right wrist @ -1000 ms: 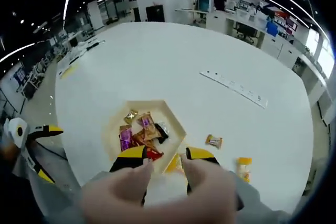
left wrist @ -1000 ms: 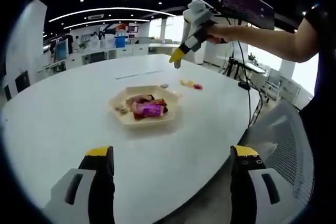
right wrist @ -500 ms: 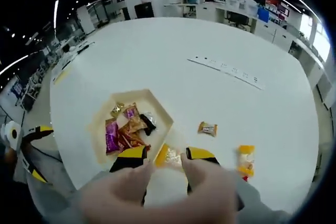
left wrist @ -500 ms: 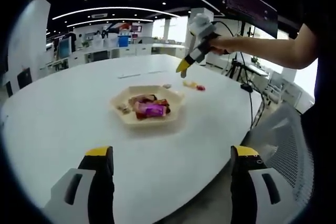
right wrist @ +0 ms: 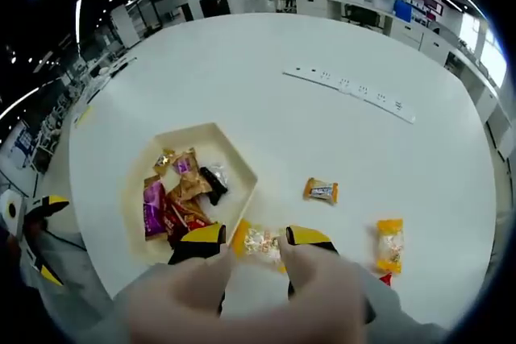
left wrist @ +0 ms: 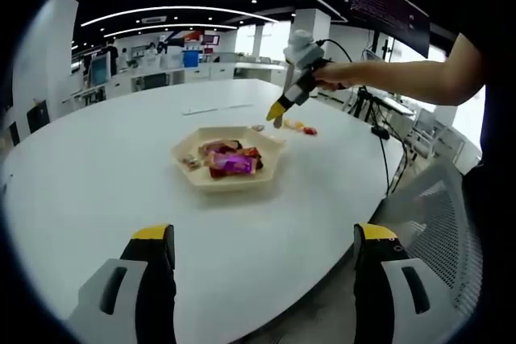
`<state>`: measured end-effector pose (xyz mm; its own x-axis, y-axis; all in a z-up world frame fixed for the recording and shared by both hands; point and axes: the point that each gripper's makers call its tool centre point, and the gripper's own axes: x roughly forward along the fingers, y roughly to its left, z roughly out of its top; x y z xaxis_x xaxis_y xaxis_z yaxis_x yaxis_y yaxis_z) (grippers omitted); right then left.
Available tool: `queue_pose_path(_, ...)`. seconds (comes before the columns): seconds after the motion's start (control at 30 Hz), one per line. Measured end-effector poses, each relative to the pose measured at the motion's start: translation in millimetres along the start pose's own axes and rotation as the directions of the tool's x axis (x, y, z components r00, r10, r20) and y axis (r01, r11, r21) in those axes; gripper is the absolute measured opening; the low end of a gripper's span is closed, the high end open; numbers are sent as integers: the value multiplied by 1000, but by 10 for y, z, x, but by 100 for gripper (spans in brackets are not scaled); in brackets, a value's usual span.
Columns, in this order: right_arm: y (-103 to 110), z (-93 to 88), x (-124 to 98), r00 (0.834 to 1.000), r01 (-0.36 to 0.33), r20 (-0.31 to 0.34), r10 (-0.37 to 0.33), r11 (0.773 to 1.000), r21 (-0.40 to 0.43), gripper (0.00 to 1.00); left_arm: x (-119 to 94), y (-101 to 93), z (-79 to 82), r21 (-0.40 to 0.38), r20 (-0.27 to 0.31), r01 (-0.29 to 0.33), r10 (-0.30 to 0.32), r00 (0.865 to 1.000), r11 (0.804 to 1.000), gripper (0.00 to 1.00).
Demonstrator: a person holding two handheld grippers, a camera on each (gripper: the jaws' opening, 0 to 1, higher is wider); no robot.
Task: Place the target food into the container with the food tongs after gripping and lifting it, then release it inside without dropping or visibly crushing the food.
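Note:
A cream hexagonal tray [left wrist: 193, 179] [right wrist: 187, 130] sits on the white round table and holds several wrapped sweets, one of them purple [left wrist: 232, 165] [right wrist: 151, 208]. My right gripper [right wrist: 255, 237] hovers open just past the tray's edge. A yellow-wrapped sweet [right wrist: 260, 242] lies on the table in line with the gap between its jaws. In the left gripper view a hand holds that gripper [left wrist: 276, 110] low over the table beyond the tray. My left gripper [left wrist: 264, 235] is wide open near the table's front edge, holding nothing; its yellow tips appear at the left [right wrist: 42, 239].
Loose sweets lie on the table beside the tray: an orange-wrapped one [right wrist: 321, 191], a yellow packet [right wrist: 389, 245] and a red one [right wrist: 385, 279]. A white power strip [right wrist: 351, 86] lies farther off. A mesh chair [left wrist: 439, 223] stands at the table's right edge.
My right gripper has come down and across from over the tray to the loose yellow sweet beside it. Its jaw gap is unchanged. The left gripper has stayed put.

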<state>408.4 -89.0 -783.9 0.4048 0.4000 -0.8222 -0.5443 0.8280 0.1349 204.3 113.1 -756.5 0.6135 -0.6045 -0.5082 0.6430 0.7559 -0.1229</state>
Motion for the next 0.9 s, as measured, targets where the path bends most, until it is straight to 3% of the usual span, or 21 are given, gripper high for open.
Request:
queue_pose_path(0.33,-41,-111,170,1000,-4,-18,5,999,43,29,15,-9,-28,-5,-20,5,-5,1000,1000,89)
queue_pose_path(0.9,-85,-120,262,1000,-3,-13,4,997,71,29,33,-3,-65,-7,-39,4,-4,999,1000,88)
